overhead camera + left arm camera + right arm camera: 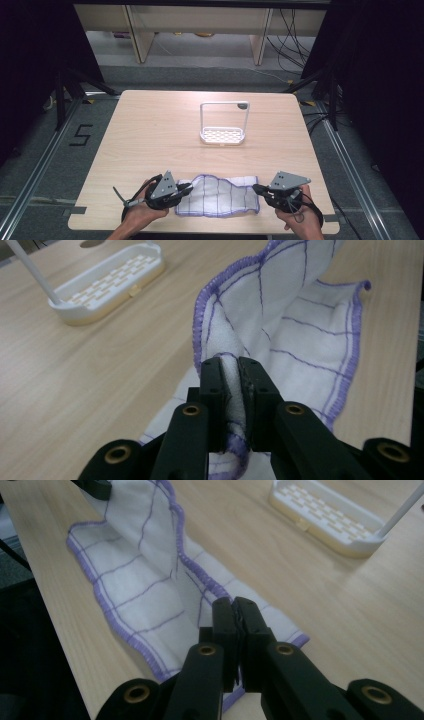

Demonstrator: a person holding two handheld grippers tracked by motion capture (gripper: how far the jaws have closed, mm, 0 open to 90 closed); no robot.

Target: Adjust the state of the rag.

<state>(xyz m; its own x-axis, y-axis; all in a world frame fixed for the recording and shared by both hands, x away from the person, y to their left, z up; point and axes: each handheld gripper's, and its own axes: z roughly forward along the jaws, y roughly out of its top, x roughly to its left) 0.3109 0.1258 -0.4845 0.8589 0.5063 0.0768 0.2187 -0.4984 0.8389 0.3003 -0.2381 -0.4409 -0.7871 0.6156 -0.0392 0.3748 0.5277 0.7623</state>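
While both grippers pinch opposite ends of the cloth (pixel 220 196), we judge the step in hand to be folding or spreading it along the near edge of the table (pixel 165 135).

Step, largest point first: we'd keep both hands level w/ each other so the cloth stays taut and its purple hems line up; slack in the middle would let it bunch. The left end is already lifted and curled over, so we'd lay it down slowly, not drop it. The cloth sits close to the table's near edge; drifting further back risks it sliding off.

Left gripper (pixel 232 371): jaws narrow, clamped on a thick fold of cloth. Right gripper (pixel 234 611): jaws nearly together, clamped on a thin corner by the hem; that grip looks shallow, could slip under tension.

Surface and room: light wood table, no clutter. A white rack (pixel 223 125) w/ a perforated tray and upright frame stands mid-table, well apart from the cloth. Beyond: grey floor, dark curtains at both sides, loose cables at far right, pale furniture legs at the back.
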